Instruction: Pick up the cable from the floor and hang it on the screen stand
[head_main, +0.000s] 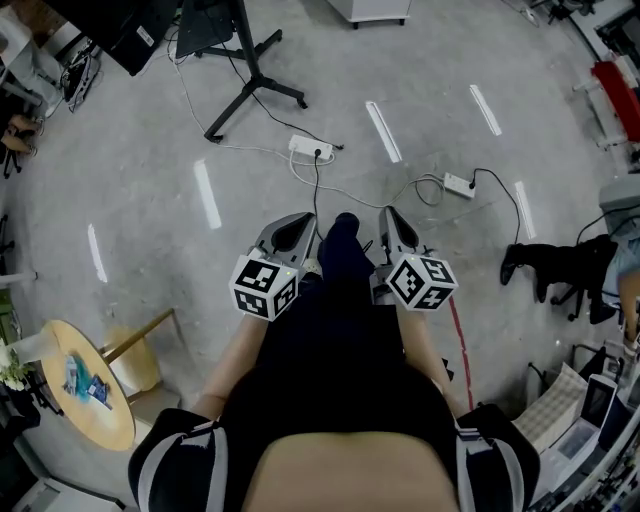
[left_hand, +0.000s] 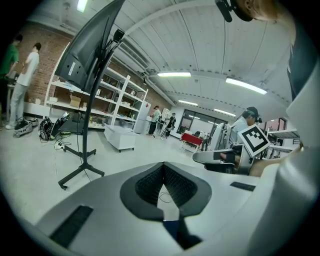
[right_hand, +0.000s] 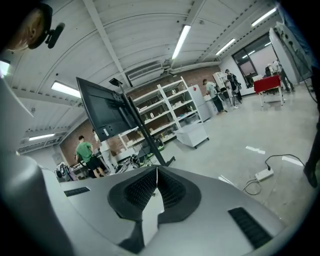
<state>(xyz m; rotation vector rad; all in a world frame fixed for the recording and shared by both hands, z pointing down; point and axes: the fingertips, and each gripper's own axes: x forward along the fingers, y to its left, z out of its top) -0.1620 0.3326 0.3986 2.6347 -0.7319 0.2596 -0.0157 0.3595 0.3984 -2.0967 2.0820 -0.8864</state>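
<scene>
The view looks steeply down past a person's dark-clothed body onto a grey concrete floor. The left gripper and right gripper are held side by side, pointing forward. In each gripper view the jaws meet at their tips with nothing between them, so both are closed and empty.

The task appears not yet begun. The cable, a thin white lead looped beside a white power strip, lies on the floor ahead and to the right of the grippers, well apart from both. A second power strip with its own leads lies straight ahead (which lead is meant cannot be told for certain). The screen stand, a black pole on splayed legs, rises beyond it toward the floor's far left. Picking up, carrying and hanging all appear to remain.

No brand can be read. A white label on the back of the screen is too small to make out. The gripper cubes carry only black-and-white square markers.
</scene>
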